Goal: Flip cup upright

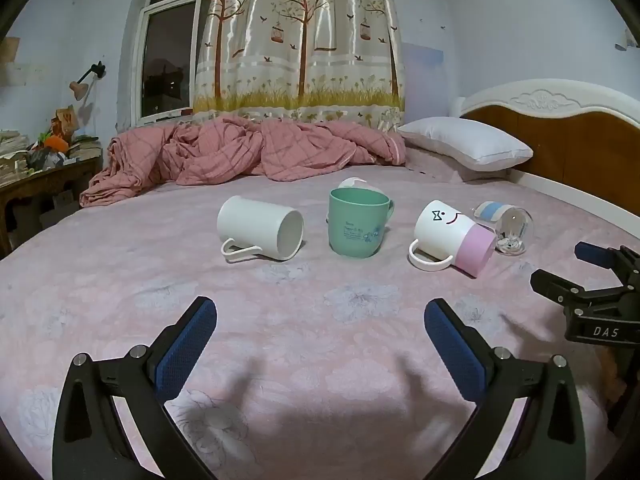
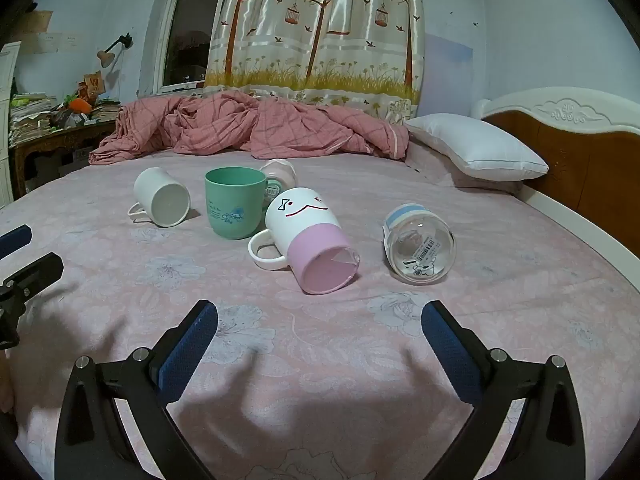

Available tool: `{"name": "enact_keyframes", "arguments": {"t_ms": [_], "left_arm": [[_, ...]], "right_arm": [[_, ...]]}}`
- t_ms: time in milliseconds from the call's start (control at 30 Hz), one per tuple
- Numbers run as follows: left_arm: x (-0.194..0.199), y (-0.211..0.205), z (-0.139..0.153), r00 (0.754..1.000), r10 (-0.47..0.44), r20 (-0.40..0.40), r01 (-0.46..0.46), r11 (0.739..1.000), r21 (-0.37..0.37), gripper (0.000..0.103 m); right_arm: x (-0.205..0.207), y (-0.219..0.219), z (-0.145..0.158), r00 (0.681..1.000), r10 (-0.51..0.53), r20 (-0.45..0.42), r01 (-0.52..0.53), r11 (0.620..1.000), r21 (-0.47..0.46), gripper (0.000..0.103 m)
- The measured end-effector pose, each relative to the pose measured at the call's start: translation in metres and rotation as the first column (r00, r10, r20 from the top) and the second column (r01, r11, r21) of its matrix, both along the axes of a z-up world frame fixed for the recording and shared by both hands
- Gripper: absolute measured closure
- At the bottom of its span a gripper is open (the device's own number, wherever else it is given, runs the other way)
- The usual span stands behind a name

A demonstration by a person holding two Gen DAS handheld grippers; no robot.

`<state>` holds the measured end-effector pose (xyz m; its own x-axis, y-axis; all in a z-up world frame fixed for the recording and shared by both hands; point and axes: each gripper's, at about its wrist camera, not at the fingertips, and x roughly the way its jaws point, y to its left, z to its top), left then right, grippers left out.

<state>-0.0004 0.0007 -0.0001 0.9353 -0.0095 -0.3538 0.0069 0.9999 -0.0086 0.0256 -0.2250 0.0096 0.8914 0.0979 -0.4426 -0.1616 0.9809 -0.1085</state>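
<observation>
Several cups lie on the pink bed sheet (image 1: 320, 340). A plain white mug (image 1: 260, 227) (image 2: 162, 197) lies on its side at the left. A green cup (image 1: 357, 223) (image 2: 234, 201) stands upright in the middle. A white and pink mug with a face (image 1: 452, 234) (image 2: 308, 240) lies on its side, as does a clear glass cup with a blue band (image 1: 508, 226) (image 2: 418, 244). A small pale cup (image 2: 280, 174) lies behind the green one. My left gripper (image 1: 320, 320) and right gripper (image 2: 320, 320) are open, empty and short of the cups.
A crumpled pink quilt (image 1: 248, 152) lies at the far side of the bed. A white pillow (image 1: 468, 142) and the headboard (image 1: 568, 128) are at the right. A cluttered wooden desk (image 1: 40, 168) stands at the left.
</observation>
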Motion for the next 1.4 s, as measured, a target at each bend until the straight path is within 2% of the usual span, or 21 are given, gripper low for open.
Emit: {"name": "enact_keyframes", "arguments": {"t_ms": [333,533,733,933,1000,1400], "left_arm": [[0.001,0.001,0.0,1.0,0.002,-0.008,-0.002,1.0,0.012,0.0],[0.0,0.0,0.0,1.0,-0.002,-0.008,0.003,1.0,0.016,0.0],[0.001,-0.001,-0.004,1.0,-0.012,0.0,0.012,1.0,0.02,0.0],[-0.011,-0.003,0.0,0.998,0.021,0.057,-0.023,0.999,0.028,0.0],[-0.013,-0.002,0.001,0.998,0.02,0.065,-0.022,0.999,0.03,0.0],[-0.008,0.002,0.001,1.0,0.011,0.018,-0.011,1.0,0.02,0.0]], "right_arm": [[0.0,0.0,0.0,1.0,0.001,-0.001,-0.001,1.0,0.002,0.0],[-0.007,-0.007,0.004,1.0,-0.003,0.027,0.002,0.999,0.041,0.0],[-0.006,-0.008,0.003,0.999,-0.026,0.045,0.025,0.999,0.029,0.0],[-0.012,-0.006,0.005,0.999,-0.017,0.043,0.015,0.999,0.03,0.001],[-0.011,-0.007,0.005,0.999,-0.015,0.037,0.013,0.999,0.036,0.005],[-0.008,-0.007,0.004,0.999,-0.022,0.027,0.021,0.999,0.033,0.005]]}}
